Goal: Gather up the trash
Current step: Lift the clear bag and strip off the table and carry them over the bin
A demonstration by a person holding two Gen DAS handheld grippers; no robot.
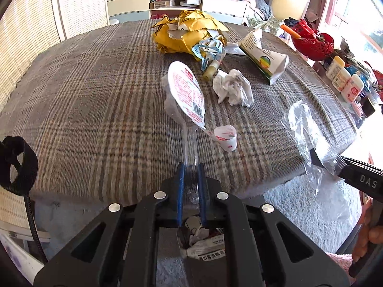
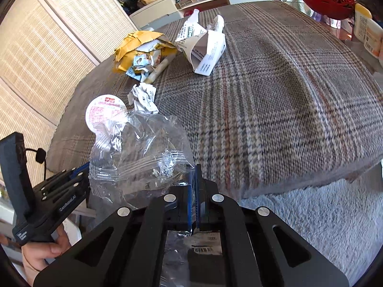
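Together, left tool point(image 1: 191, 167) and right tool point(image 2: 194, 167) clamped on clear plastic bag point(image 2: 143, 153), round lid point(image 2: 105, 114) behind it.

Legible text is scarce. The letters "DAS" stand in white on the black body of the right gripper point(image 1: 313, 155), seen at the right edge of the left wrist view. On the left gripper point(image 2: 82, 167), in the right wrist view, a side label reads roughly "GenRobot.AI"; a second label lower on its handle is too small to read. The round lid point(image 1: 186, 95) bears red print and a barcode, characters not legible. The white carton point(image 2: 203, 45) near the plaid surface's far edge carries blocks of black print, unreadable
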